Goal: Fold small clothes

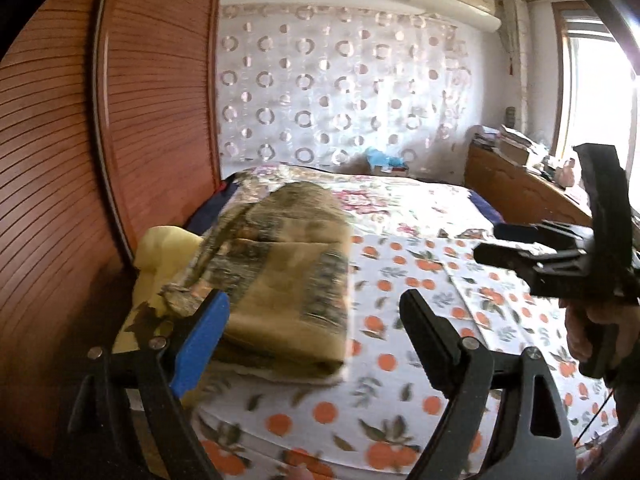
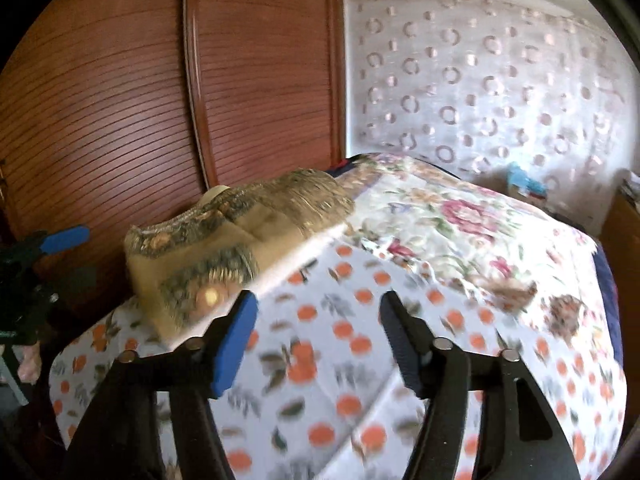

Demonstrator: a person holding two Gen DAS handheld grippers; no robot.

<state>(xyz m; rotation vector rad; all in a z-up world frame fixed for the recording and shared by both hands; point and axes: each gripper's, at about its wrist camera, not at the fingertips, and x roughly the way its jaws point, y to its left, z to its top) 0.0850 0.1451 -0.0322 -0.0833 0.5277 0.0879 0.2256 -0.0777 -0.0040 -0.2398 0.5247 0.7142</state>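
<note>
A folded tan garment with dark patterned bands (image 1: 280, 280) lies on the orange-print bed sheet (image 1: 400, 360) near the bed's left edge; it also shows in the right wrist view (image 2: 224, 248). My left gripper (image 1: 316, 312) is open and empty, its blue pad just beside the garment's near left corner. My right gripper (image 2: 318, 312) is open and empty above the sheet (image 2: 360, 360), its blue pad close to the garment's near corner. The right gripper shows at the right of the left wrist view (image 1: 532, 248). The left gripper shows at the left edge of the right wrist view (image 2: 48, 244).
A yellow item (image 1: 164, 256) sits under the garment's left side. A floral quilt (image 2: 440, 216) covers the far bed. A wooden wardrobe (image 1: 120, 120) stands at the left. A cluttered wooden desk (image 1: 520, 176) stands at the far right under a bright window.
</note>
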